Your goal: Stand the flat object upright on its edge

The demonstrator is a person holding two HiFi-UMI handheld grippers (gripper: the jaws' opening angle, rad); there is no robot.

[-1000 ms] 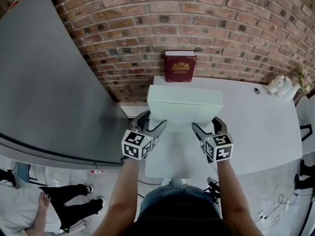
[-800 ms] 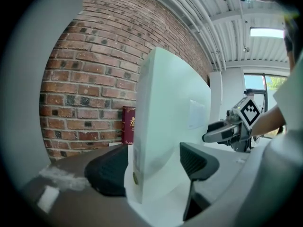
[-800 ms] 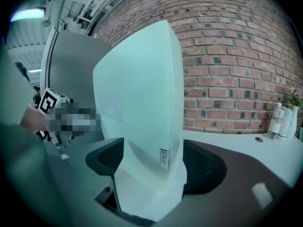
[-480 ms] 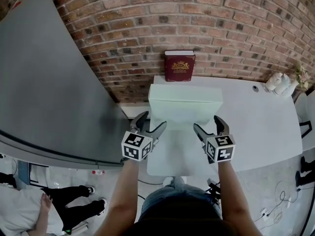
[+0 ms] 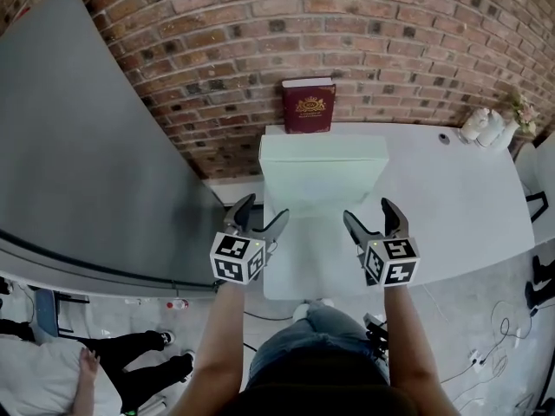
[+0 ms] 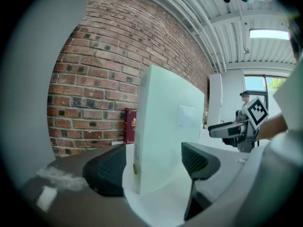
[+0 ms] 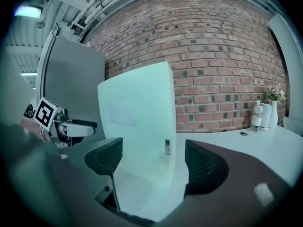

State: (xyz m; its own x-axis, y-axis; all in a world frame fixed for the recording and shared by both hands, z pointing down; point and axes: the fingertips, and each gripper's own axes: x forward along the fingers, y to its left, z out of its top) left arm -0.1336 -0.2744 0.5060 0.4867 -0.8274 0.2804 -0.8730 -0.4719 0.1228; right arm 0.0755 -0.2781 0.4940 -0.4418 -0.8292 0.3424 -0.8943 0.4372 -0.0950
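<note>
Mid-table in the head view, the box [image 5: 323,176] stands upright on its long edge on the white table [image 5: 451,206], its broad pale face turned toward the camera and its foot hard to separate from the equally pale tabletop. Behind it, a red book [image 5: 307,105] stands against the brick wall [image 5: 217,50]; its lower edge is cut off by the top of the box. Below the box's lower left corner the left gripper [image 5: 263,211] is spread wide, its jaws having just been opening. In its own view the box's end edge lines up in the gap with both pads clear of it, though whether that edge sits between the tips or just beyond them cannot be told. Below the lower right corner the right gripper [image 5: 368,213] is likewise spread, its jaws having just been opening, with the other end edge in line and untouched. A small label on that edge is too small to read. Bottles [image 5: 481,126] and flowers [image 5: 523,111] at the table's far right are tiny and blurred. At the lower left of the frame a second person [image 5: 52,380] is cut off by the frame edge.
</note>
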